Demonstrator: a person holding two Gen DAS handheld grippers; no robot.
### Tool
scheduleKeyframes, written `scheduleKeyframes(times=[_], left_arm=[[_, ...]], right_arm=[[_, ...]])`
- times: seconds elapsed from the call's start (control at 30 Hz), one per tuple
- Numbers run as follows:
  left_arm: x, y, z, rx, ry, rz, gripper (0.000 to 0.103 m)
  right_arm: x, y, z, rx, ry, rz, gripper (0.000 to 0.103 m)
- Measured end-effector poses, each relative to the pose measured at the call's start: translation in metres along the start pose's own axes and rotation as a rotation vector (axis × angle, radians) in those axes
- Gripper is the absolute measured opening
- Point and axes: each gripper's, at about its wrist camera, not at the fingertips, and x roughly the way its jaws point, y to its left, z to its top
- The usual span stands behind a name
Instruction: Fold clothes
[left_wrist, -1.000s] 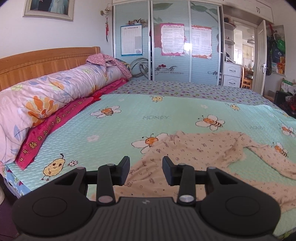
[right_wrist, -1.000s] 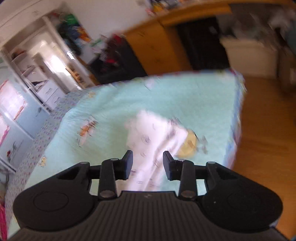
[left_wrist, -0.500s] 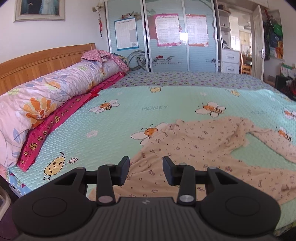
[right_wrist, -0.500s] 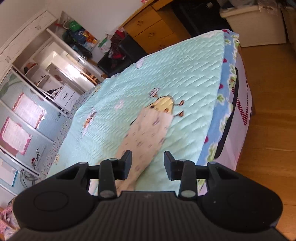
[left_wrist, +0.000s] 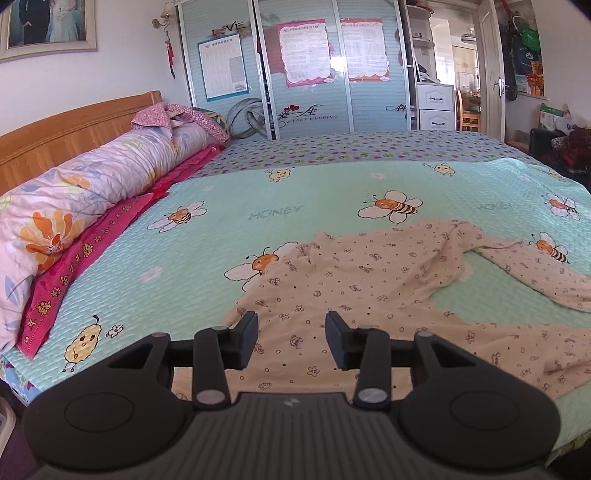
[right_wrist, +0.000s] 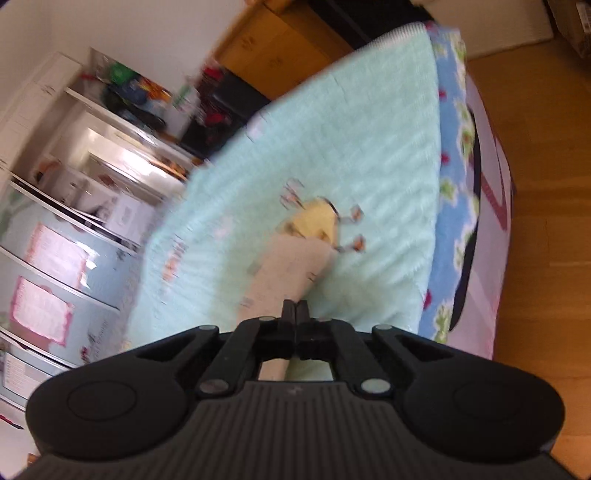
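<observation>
Beige printed cloth, a garment (left_wrist: 369, 284), lies rumpled on the mint bee quilt (left_wrist: 229, 243) in the left view, one sleeve trailing toward 3 o'clock; the left tool (left_wrist: 291, 334) hovers at 6 o'clock, jaws partly apart, empty. Blurred right view: the right tool (right_wrist: 295, 312) is closed at a beige strip's (right_wrist: 291, 266) near end, grip unclear.

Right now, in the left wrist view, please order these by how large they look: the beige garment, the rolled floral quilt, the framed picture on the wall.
1. Beige garment, though it lies nearest the camera.
2. Rolled floral quilt, close behind.
3. Framed picture, partly cut off.
</observation>
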Motion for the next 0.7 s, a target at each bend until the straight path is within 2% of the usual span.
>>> scheduleKeyframes(times=[0.13, 0.2, 0.23, 0.3, 0.33, 0.37, 0.43, 0.57, 0.7], left_arm=[[0.002, 0.007, -0.004, -0.018, 0.012, 0.008, 0.043], [0.002, 0.008, -0.005, -0.026, 0.016, 0.008, 0.043], [0.001, 0.008, -0.006, -0.028, 0.018, 0.007, 0.043], [0.000, 0.008, -0.007, -0.033, 0.020, 0.001, 0.043], [-0.002, 0.008, -0.007, -0.035, 0.019, -0.002, 0.044], [-0.004, 0.008, -0.008, -0.036, 0.015, -0.002, 0.044], [-0.008, 0.012, -0.008, -0.046, 0.009, 0.006, 0.045], [-0.005, 0.024, -0.012, -0.059, 0.022, 0.035, 0.046], [0.006, 0.024, -0.011, -0.046, 0.043, 0.043, 0.046]], right_arm=[[-0.058, 0.041, 0.016, -0.066, -0.103, 0.062, 0.001], [-0.070, 0.066, 0.029, -0.069, -0.121, 0.046, 0.001], [-0.068, 0.078, 0.034, -0.072, -0.120, 0.042, 0.001], [-0.050, 0.101, 0.043, -0.111, -0.109, 0.017, 0.010], [-0.035, 0.104, 0.045, -0.130, -0.085, -0.016, 0.018], [-0.021, 0.108, 0.047, -0.149, -0.061, -0.048, 0.032], [0.004, 0.112, 0.049, -0.178, -0.020, -0.107, 0.032], [-0.020, 0.068, 0.032, -0.161, -0.028, -0.069, 0.032], [-0.053, 0.002, 0.012, -0.215, -0.007, -0.096, 0.032]])
